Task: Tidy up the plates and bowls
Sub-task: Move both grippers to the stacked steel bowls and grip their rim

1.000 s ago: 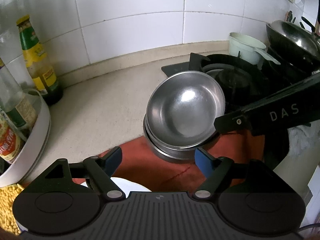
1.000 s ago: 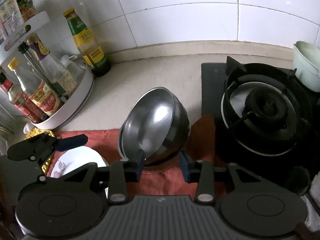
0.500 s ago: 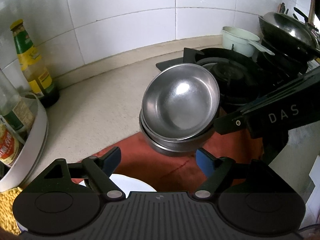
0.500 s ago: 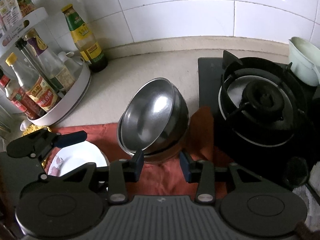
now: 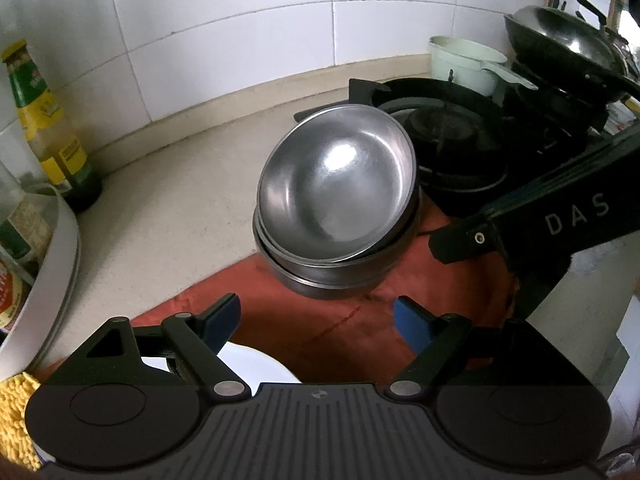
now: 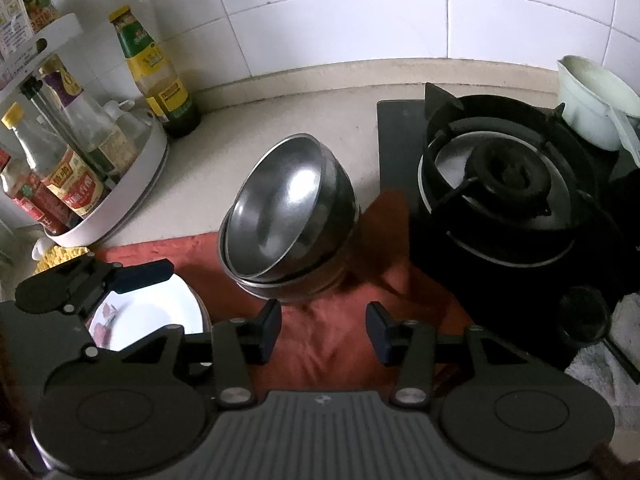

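Round nested steel bowls point(image 6: 288, 220) tilted at frame centre, on rust-red cloth point(image 6: 340, 344) near black stove edge point(image 6: 384, 152). Right gripper point(image 6: 323, 330) wide, empty, just below. Left gripper point(image 5: 316, 322) likewise wide, over white plate point(image 5: 256, 364).

Soft daylight is being reflected as glare patches inside the tilted steel bowl point(image 5: 336, 184). Straight tile lines are being bent by fisheye distortion, and corners are being darkened by vignetting.

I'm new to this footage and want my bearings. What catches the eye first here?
First, the steel bowls nested in a tilted stack on the red cloth in the middle of the counter. Just right of them sits the black stove burner; a white plate lies left on the cloth. Both the left gripper and right gripper are open and empty.
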A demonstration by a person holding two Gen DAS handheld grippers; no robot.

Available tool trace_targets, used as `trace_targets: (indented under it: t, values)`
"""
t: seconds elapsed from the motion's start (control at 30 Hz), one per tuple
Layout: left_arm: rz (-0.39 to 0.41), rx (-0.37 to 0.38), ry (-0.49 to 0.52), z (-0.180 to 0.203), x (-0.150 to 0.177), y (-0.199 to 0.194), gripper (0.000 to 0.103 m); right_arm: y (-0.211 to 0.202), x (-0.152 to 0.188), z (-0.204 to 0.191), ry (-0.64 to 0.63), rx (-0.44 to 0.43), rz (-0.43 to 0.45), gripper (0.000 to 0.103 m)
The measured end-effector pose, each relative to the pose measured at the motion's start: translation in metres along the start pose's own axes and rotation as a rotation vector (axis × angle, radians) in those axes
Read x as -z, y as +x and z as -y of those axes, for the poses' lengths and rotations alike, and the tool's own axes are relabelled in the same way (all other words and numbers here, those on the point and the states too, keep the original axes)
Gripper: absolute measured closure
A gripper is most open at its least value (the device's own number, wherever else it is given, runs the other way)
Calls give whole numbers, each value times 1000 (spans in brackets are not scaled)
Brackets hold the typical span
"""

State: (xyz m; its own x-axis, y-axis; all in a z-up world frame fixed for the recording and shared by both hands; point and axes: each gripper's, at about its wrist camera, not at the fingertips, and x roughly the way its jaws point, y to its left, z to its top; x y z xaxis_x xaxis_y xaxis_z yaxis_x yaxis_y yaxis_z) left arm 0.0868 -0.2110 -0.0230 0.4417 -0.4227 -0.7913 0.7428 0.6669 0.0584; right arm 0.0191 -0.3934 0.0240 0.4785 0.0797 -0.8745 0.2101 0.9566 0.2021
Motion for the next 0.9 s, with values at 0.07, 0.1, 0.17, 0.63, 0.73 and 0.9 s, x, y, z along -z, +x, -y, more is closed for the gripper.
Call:
trace_targets:
  t: [0.07, 0.1, 0.17, 0.63, 0.73, 0.9]
  values:
    - [-2, -12, -11, 1, -3, 2, 15, 2, -2, 2, -3, -8, -5, 59]
    - [-4, -18, -17, 1, -4, 3, 15, 4, -4, 3, -9, -14, -10, 59]
    - [-6, -32, -27, 2, -6, 4, 14, 8, -7, 4, -26, -23, -19, 59]
    - [-46, -76, -94, 8, -18, 23, 12, 22, -34, 24, -102, -68, -60, 58]
    - [-57, -81, -98, 11, -18, 28, 12, 23, -38, 31, -116, -70, -69, 57]
    - [-80, -81, -105, 17, -15, 36, 12, 21, -44, 47, -119, -54, -87, 57]
